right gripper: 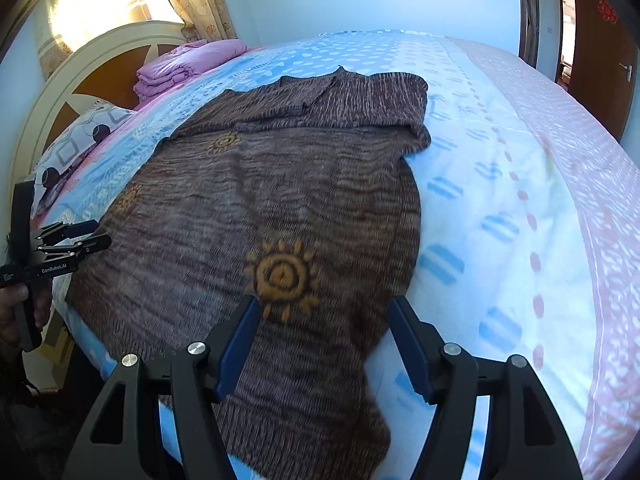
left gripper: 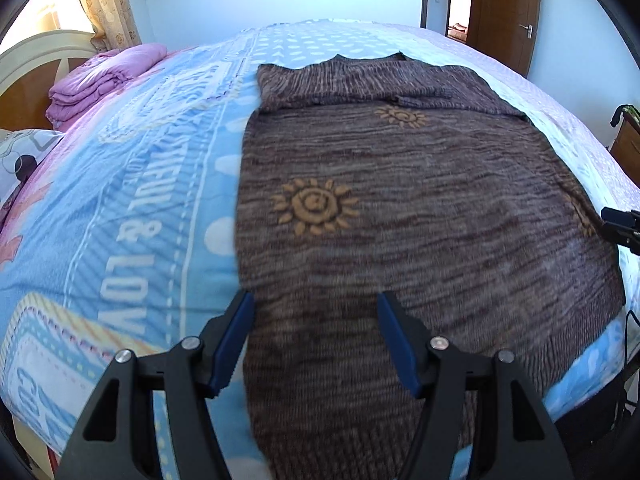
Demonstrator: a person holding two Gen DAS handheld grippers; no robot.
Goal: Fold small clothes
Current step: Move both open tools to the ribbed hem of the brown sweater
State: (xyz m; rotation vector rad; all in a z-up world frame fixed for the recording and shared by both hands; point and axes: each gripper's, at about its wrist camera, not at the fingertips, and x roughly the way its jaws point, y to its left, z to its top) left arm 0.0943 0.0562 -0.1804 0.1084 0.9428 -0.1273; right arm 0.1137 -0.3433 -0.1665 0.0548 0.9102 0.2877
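1. On the bed with the blue, white and pink printed cover (left gripper: 132, 208) lies a brown knitted sweater with orange sun shapes (left gripper: 400, 208). It is spread flat, with its hem at the near edge of the bed and its neck toward the far edge.
2. Both sleeves are folded in across the top part of the sweater.
3. Over the near left corner of the sweater hangs the left gripper with black arms and blue pads (left gripper: 314, 340). Its jaws are wide apart and hold nothing. One finger is over the bed cover just beside the sweater's left edge, and the other is over the sweater.
4. Over the near right part of the sweater hangs the right gripper, black and blue too (right gripper: 322, 340). Its jaws are also wide apart and hold nothing.
5. At the head end of the bed sit a folded purple blanket (left gripper: 100, 80) and a white pillow with dark round shapes (right gripper: 80, 136).
6. Past the far corner stands a brown wooden door (left gripper: 504, 12).
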